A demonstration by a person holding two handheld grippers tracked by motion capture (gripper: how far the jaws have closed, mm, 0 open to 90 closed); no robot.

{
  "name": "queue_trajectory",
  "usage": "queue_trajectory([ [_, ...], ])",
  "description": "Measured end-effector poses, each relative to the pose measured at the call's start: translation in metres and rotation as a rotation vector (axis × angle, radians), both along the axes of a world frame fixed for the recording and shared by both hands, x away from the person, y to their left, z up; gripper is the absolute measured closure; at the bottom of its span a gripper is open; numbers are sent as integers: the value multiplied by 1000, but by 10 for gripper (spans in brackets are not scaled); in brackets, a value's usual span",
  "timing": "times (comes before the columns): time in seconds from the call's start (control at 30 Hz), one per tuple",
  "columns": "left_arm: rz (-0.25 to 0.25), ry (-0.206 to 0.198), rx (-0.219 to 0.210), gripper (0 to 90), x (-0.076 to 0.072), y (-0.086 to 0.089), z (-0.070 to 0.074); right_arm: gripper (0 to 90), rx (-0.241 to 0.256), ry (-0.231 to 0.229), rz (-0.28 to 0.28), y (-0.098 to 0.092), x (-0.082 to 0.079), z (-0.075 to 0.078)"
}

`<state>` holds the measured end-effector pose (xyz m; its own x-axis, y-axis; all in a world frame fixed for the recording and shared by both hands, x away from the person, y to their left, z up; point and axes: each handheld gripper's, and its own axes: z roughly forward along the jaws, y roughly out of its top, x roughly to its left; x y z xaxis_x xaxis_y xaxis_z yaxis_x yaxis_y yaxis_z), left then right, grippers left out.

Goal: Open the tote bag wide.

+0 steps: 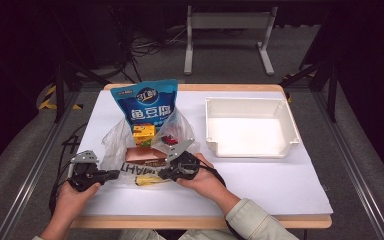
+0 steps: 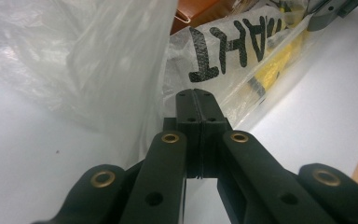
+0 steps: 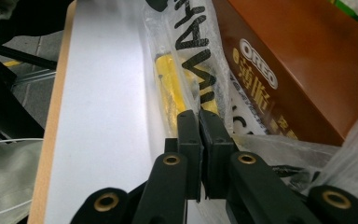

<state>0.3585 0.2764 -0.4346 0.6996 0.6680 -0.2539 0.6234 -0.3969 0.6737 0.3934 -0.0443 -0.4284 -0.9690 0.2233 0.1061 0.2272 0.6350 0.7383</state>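
A clear plastic bag [image 1: 114, 141] with black lettering lies on the white table cover. It holds a brown Oreo box [image 1: 145, 154], a small yellow carton [image 1: 143, 134], a red item [image 1: 169, 139] and a long yellow object [image 1: 152, 180]. My left gripper [image 1: 116, 173] is at the bag's near left edge, and in the left gripper view its jaws [image 2: 196, 94] are pressed together with bag film [image 2: 98, 60] at them. My right gripper [image 1: 161, 175] is at the bag's near side. Its jaws [image 3: 198, 114] are shut on the film just before the Oreo box [image 3: 298, 60] and yellow object [image 3: 170, 88].
A blue snack pouch [image 1: 147, 102] stands behind the bag. A white tray [image 1: 250, 150] sits at the right half of the table. The table's wooden front edge [image 1: 200, 221] runs close to both hands. Metal frame legs stand on the floor beyond.
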Motion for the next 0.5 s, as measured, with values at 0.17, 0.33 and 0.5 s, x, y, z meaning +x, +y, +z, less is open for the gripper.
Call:
queue_trajectory([
  [0.17,-7,13,3,893,7,-5,-5,878,-20,1,-22,-4,4,-5],
  [0.33,-45,-89,-40,761,-2,-4,9,877,-27,6,-33,-5,6,-9],
  [0.5,-46,-204,-91,650,-13,1,28,877,-31,6,-29,-4,6,-9],
])
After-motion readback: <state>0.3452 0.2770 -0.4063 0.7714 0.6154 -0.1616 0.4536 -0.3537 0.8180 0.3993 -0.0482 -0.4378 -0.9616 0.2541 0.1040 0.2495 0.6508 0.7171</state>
